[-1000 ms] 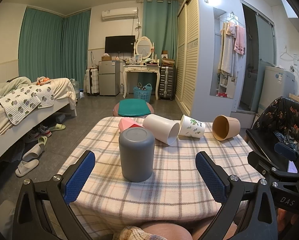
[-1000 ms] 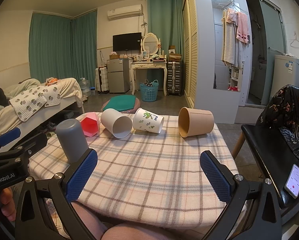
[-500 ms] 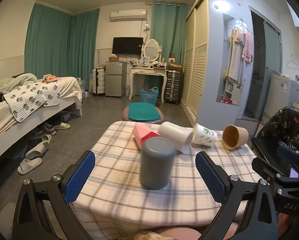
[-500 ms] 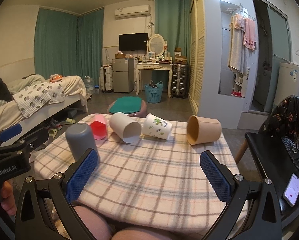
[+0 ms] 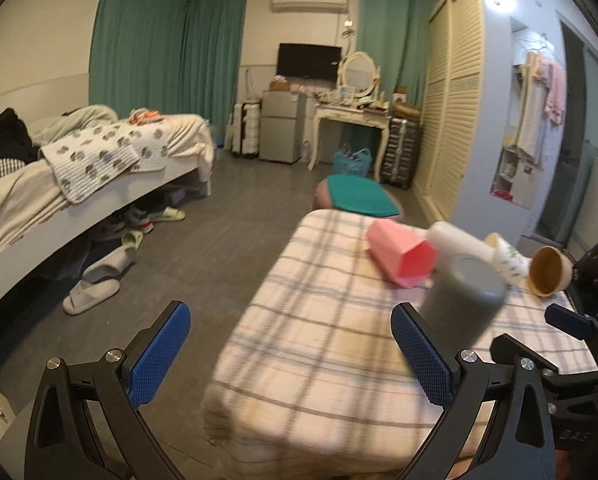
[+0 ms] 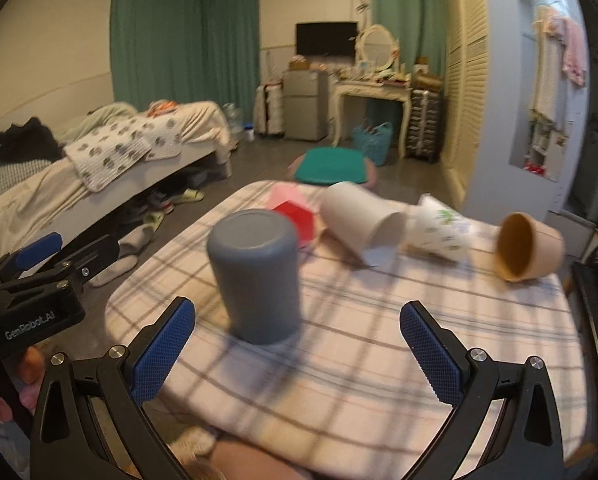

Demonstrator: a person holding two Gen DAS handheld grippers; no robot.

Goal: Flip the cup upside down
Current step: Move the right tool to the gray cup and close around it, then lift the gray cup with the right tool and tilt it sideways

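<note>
Jaws spread, grey cup (image 6: 255,276) inverted, untouched

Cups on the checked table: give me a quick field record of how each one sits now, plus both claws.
grey cup: standing upside down, closed base on top, near edge of table
pink cup: on its side, behind the grey cup
white cup: on its side, mouth toward the camera
printed cup: on its side, right of the white cup
tan cup: on its side, mouth facing left, far right
left claw: open, holds nothing
right claw: open, holds nothing, grey cup just ahead
image quality: motion blur in both views
</note>
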